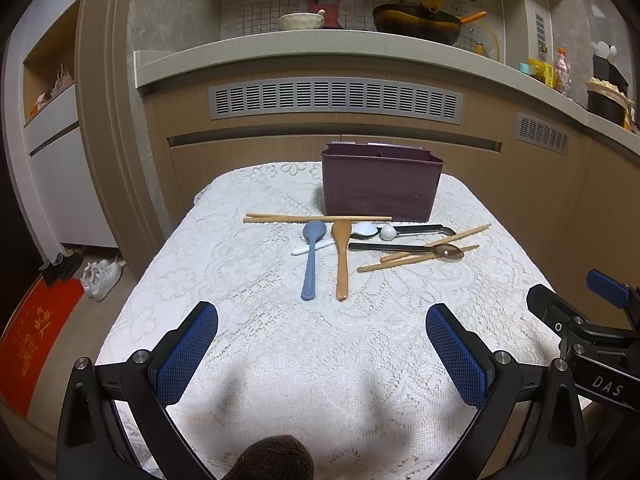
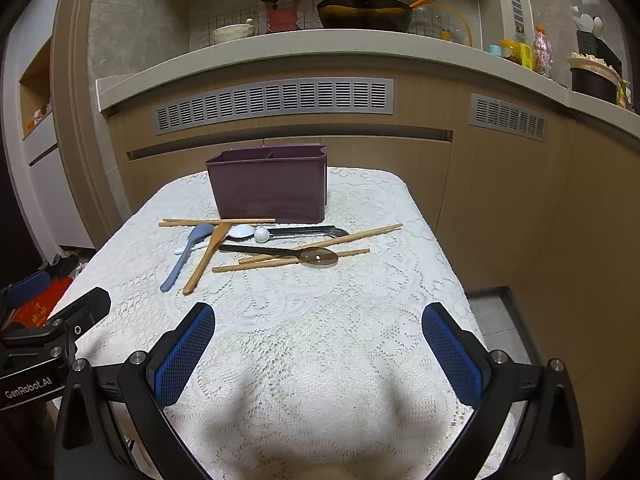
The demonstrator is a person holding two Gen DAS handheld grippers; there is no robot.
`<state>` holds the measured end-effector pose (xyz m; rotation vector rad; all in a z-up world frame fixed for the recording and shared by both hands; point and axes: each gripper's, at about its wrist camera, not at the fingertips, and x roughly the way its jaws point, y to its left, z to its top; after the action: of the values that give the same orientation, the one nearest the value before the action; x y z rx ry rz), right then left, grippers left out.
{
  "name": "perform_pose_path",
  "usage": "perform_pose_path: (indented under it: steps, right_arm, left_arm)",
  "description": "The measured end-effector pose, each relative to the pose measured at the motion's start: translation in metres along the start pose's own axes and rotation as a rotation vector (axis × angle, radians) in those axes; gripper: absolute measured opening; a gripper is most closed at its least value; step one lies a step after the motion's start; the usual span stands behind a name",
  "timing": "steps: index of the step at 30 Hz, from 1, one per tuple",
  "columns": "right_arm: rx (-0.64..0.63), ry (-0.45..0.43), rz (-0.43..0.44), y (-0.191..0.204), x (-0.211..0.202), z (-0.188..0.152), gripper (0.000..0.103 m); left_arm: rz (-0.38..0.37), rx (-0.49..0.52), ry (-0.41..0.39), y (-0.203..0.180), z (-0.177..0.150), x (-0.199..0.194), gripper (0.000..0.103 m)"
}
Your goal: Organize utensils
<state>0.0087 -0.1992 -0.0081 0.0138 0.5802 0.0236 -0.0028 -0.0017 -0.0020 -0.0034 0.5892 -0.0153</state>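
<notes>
A dark purple utensil bin with inner dividers stands at the far side of the table. In front of it lie a blue spoon, a wooden spoon, a white spoon, a black-handled brown spoon, a black utensil with a white ball end, and wooden chopsticks. My left gripper and right gripper are both open and empty, above the near half of the table.
The table wears a white lace cloth. Behind it runs a kitchen counter with a bowl, a wok and jars. Shoes and a red mat lie on the floor at left. The right gripper shows at the left view's right edge.
</notes>
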Motion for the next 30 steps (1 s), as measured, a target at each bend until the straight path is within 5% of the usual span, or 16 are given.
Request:
perform_pose_path:
  steps: [30]
  right_arm:
    - [0.012,0.019,0.019,0.001,0.013,-0.005,0.103]
  left_arm:
    - [-0.012,-0.014,0.017,0.003,-0.001,0.011,0.103]
